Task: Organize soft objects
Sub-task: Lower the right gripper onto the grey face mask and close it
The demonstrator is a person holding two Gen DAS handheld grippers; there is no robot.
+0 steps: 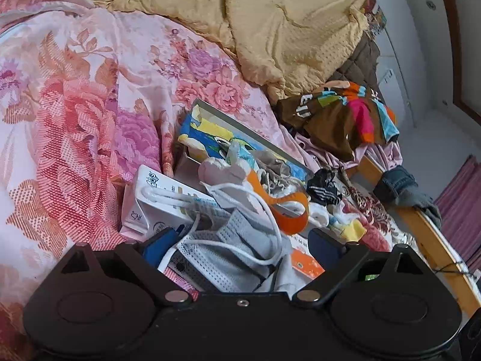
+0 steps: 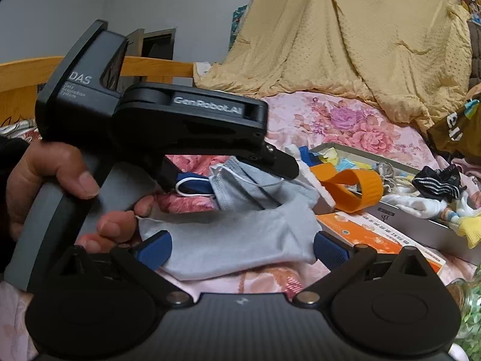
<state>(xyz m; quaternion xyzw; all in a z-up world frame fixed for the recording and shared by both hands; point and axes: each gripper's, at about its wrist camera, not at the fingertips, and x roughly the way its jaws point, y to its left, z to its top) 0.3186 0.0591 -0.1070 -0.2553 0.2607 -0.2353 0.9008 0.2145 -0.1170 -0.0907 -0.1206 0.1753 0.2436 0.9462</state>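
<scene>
Grey face masks (image 1: 228,252) with white ear loops lie bunched between the wide-spread blue pads of my left gripper (image 1: 240,243), which is open. In the right wrist view the left gripper (image 2: 192,180) hovers over a grey mask (image 2: 240,186). A pale grey cloth (image 2: 234,240) lies between the open blue pads of my right gripper (image 2: 243,246). A shallow metal tin (image 1: 255,134) holds small soft items: an orange strap (image 1: 288,213), socks, a black striped piece (image 1: 323,189). The same tin (image 2: 427,228) and orange strap (image 2: 357,189) show in the right view.
Pink floral bedding (image 1: 75,114) covers the left. A tan quilt (image 1: 270,24) is heaped at the back. A brown multicoloured garment (image 1: 345,114) lies right. White box (image 1: 156,198) and orange box (image 2: 375,240) lie by the tin. Wooden bed rail (image 1: 433,240) runs along the right edge.
</scene>
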